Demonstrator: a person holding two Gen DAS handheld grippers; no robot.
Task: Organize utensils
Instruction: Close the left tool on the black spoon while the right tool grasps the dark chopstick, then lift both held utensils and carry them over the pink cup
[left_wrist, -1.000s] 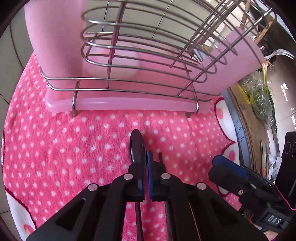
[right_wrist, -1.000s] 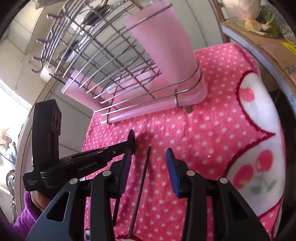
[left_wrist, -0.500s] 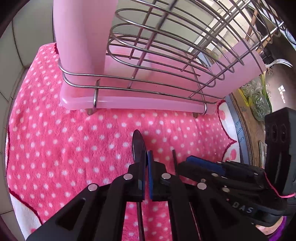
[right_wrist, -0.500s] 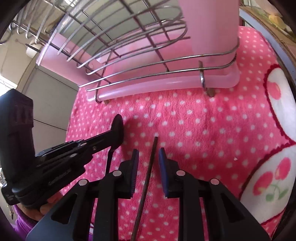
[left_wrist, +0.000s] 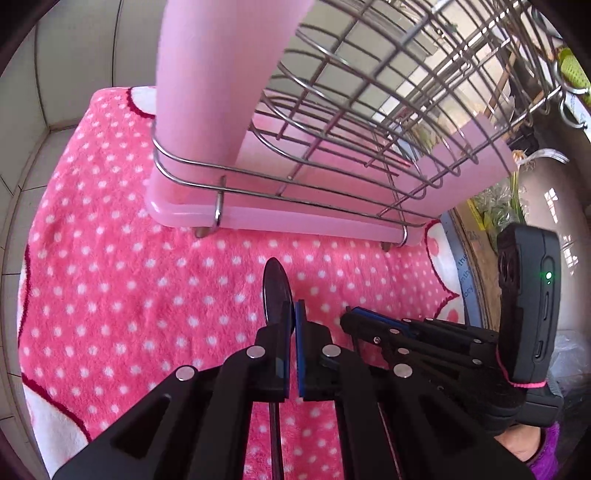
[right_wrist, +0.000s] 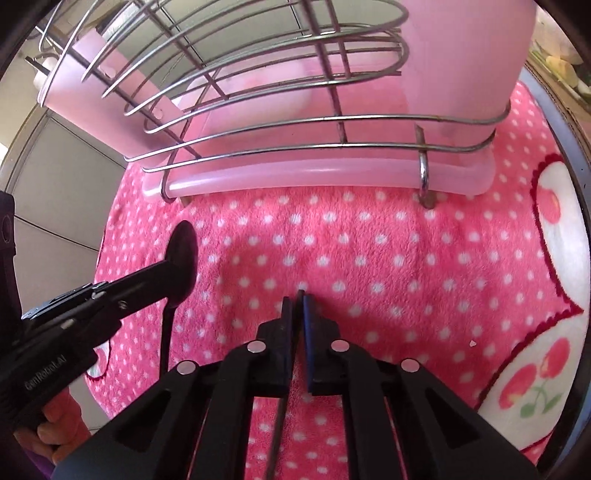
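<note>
We see our left tongs (left_wrist: 293, 314) pinched tight on a black spoon (left_wrist: 276, 295), its bowl sticking out toward 12 o'clock. Our right tongs (right_wrist: 298, 306) are pinched on a thin dark stick (right_wrist: 280, 417) that runs back toward 6 o'clock. Both hang low over the pink dotted towel (right_wrist: 369, 258). The pink rack (left_wrist: 295, 221) with its wire basket (left_wrist: 369, 110) stands at 12 o'clock, just past the spoon.

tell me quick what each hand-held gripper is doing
Left hand-held gripper: closed on the spoon.
Right hand-held gripper: closed on the chopstick.
</note>
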